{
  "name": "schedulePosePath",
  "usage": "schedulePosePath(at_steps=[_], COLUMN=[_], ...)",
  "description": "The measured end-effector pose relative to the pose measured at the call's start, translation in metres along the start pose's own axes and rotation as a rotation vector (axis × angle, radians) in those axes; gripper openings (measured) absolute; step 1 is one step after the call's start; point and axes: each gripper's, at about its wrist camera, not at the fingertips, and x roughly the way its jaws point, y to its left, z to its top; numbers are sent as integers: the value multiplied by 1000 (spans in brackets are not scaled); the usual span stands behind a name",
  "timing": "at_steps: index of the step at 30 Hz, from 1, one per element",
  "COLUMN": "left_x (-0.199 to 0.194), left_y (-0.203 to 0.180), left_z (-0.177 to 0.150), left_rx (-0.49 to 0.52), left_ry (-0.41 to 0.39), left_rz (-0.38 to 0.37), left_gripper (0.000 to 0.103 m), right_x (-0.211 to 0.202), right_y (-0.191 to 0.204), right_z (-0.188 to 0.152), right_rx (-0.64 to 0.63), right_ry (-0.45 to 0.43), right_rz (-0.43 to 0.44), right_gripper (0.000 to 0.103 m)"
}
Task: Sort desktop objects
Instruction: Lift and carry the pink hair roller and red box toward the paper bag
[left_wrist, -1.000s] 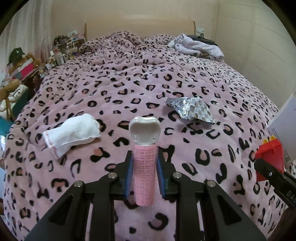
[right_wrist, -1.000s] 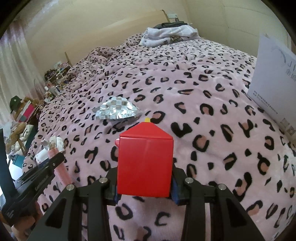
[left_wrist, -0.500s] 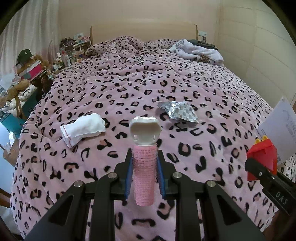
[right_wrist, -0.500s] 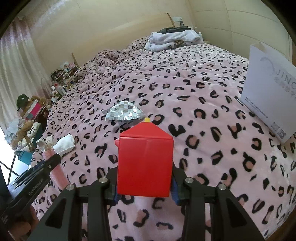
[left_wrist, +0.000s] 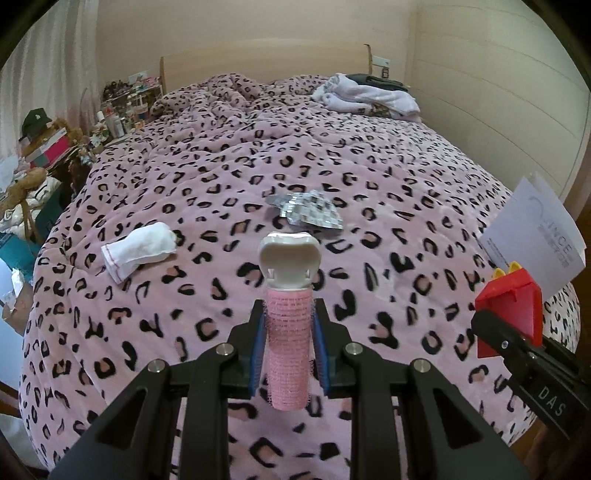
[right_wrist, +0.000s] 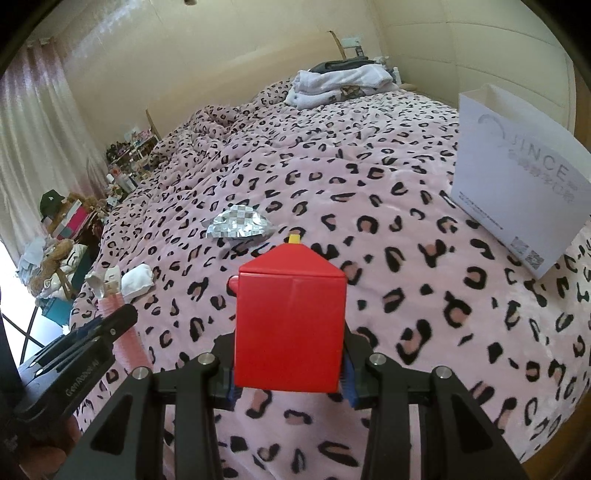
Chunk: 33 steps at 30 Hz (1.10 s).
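My left gripper (left_wrist: 289, 347) is shut on a pink hair roller (left_wrist: 288, 332) with a white tooth-shaped cap, held upright above the bed. My right gripper (right_wrist: 290, 363) is shut on a red house-shaped box (right_wrist: 290, 321), which also shows at the right of the left wrist view (left_wrist: 511, 314). A white rolled sock (left_wrist: 138, 251) and a silver checkered foil pouch (left_wrist: 308, 214) lie on the pink leopard-print blanket (left_wrist: 388, 177). The sock (right_wrist: 137, 280) and the pouch (right_wrist: 240, 225) also show in the right wrist view. A white paper bag (right_wrist: 517, 188) stands on the bed at the right.
Folded white and dark clothes (left_wrist: 369, 96) lie at the head of the bed by the wooden headboard (left_wrist: 258, 70). Cluttered shelves, boxes and plush toys (left_wrist: 44, 155) crowd the left side beyond the bed edge. A wall (left_wrist: 498, 110) runs along the right.
Both grippers have pulled back and risen with their objects still held, so more of the bed, the bag and the room shows.
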Motion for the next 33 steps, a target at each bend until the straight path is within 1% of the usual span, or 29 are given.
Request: schedulePosePath(at_steps=[14, 22, 33], left_x=[-4, -4, -2], left_y=[-53, -86, -133], left_z=[3, 11, 20], left_rx=[47, 91, 151], left_ry=[4, -9, -13], left_rz=[-61, -135, -206], left_gripper=[24, 24, 24], right_x=[-27, -46, -71], right_y=[-41, -68, -115], right_z=[3, 9, 14], right_rx=[28, 46, 97], right_ry=[-24, -64, -104], right_rz=[-35, -80, -146], right_gripper=[41, 41, 41])
